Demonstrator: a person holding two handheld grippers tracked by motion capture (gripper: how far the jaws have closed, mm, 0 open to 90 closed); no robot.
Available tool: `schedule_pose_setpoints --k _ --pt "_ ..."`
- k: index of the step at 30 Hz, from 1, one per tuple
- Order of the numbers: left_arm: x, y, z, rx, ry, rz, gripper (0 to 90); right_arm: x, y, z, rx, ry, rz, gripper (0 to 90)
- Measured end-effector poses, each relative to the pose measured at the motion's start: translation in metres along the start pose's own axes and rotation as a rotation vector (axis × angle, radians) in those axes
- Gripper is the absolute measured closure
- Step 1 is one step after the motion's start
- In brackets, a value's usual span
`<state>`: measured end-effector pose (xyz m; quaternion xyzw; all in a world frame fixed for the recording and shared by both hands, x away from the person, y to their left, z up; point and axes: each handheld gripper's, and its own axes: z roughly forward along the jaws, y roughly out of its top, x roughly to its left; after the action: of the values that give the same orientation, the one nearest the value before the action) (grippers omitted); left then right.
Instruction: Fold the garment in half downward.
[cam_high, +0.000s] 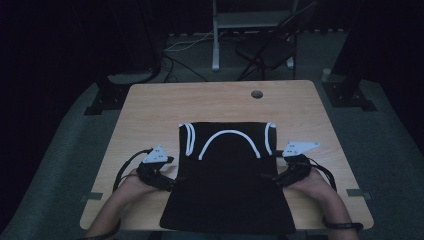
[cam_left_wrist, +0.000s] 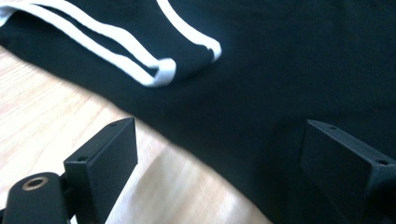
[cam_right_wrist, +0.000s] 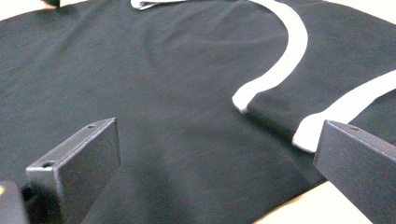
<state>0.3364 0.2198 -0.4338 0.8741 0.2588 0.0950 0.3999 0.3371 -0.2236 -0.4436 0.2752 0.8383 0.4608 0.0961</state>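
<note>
The high view is dim and a little grainy; the room behind the table's far edge (cam_high: 220, 83) is almost black. The left gripper view is brighter, with pale glare on the wood and soft blur on the near jaws. The right gripper view has even light, with its corners slightly out of focus.

High view: above the person's table edge, facing forward and down, far off.
Left gripper view: low, close, along its 2 jaws.
Right gripper view: likewise.
Shared: black fabric garment with white trim (cam_high: 227, 175) (cam_left_wrist: 280, 70) (cam_right_wrist: 163, 93), ahead of each gripper.
</note>
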Motion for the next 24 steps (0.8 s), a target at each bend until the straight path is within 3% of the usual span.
schedule_pose_setpoints --k 5,10,16,21,24 --pt "0.017 0.010 0.010 0.011 0.021 -0.009 11.8 -0.020 0.007 0.006 0.000 -0.037 0.016 0.5" --pt "0.041 0.019 0.020 0.017 0.071 -0.044 11.7 -0.047 0.014 0.013 0.007 -0.128 0.039 0.5" --pt "0.068 0.031 0.027 0.001 0.089 -0.069 11.8 -0.070 0.023 0.022 0.009 -0.203 0.063 0.5" --pt "0.087 0.037 0.030 -0.037 0.114 -0.087 11.8 -0.089 0.030 0.030 0.001 -0.244 0.122 0.9" --pt "0.096 0.039 0.034 -0.026 0.121 -0.094 11.8 -0.096 0.034 0.035 -0.001 -0.282 0.156 0.9"
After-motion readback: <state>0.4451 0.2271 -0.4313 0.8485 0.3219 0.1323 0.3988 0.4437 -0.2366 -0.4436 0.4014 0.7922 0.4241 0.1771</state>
